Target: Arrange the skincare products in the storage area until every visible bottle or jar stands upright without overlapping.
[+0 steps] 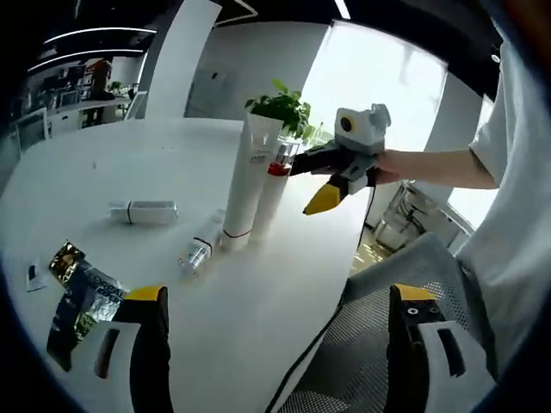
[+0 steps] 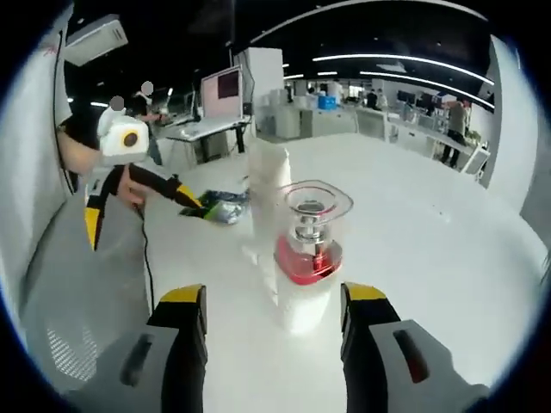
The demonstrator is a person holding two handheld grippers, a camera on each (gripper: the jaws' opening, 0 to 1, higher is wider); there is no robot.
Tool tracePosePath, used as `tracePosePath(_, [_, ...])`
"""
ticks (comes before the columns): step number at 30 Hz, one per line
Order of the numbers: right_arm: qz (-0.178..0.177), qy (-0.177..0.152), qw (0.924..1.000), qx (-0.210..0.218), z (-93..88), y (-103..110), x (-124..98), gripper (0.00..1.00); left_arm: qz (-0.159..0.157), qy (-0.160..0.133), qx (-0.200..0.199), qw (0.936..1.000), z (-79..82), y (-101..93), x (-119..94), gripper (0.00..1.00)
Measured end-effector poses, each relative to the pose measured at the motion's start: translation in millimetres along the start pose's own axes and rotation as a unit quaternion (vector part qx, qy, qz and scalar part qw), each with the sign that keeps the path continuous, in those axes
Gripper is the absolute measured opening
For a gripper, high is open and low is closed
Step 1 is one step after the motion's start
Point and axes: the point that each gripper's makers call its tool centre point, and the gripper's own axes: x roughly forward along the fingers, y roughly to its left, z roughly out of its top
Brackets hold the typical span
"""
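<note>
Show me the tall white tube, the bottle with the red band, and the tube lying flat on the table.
tall white tube point(image 1: 250, 176), left gripper view, middle of its body.
bottle with the red band point(image 2: 308, 258), right gripper view, on the red band.
flat tube point(image 1: 146, 211), left gripper view, middle of its side.

Two tubes point(image 1: 250, 176) stand touching — small bottle point(image 1: 200, 247) lies beside them.
</note>
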Motion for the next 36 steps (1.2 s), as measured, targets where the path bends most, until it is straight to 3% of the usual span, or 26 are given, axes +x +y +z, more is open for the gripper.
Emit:
tracePosePath(5, [-0.031,-0.021,0.9977,0.058,-0.9,14.8,-7.2,0.68,0.027,-0.013,-0.009,0.9995,1.0,13.9,-17.2,0.99])
tracePosePath(10, [-0.039,-0.024,0.9958,0.079,-9.8,37.7,-8.5,0.74,0.052,-0.02,-0.022,0.9982,-3.7,23.4,-37.4,0.99])
tracePosePath(14, [-0.041,-0.011,0.9959,0.08,-13.4,53.0,-7.6,0.81,0.065,-0.022,-0.025,0.9973,-10.4,27.4,-51.1,0.99])
tracePosePath(21, [-0.048,-0.021,0.994,0.096,-6.0,73.3,-10.1,0.87,0.09,-0.026,-0.028,0.9953,-17.8,31.3,-74.7,0.99])
tracePosePath(26, [-0.063,-0.034,0.9918,0.106,-5.2,74.4,-14.5,0.91,0.102,-0.028,-0.026,0.9941,-21.2,32.6,-88.1,0.99])
tracePosePath(29, [-0.073,-0.045,0.9894,0.117,0.1,78.5,-19.0,0.92,0.108,-0.029,-0.026,0.9934,-23.8,33.3,-94.9,0.99])
tracePosePath(32, [-0.082,-0.085,0.9834,0.137,16.7,81.8,-24.8,0.94,0.108,-0.039,-0.024,0.9931,-18.5,34.4,-98.2,0.99])
tracePosePath(36, [-0.09,-0.096,0.9813,0.141,27.1,90.1,-27.4,0.97,0.109,-0.044,-0.018,0.9928,-16.2,32.6,-99.4,0.99])
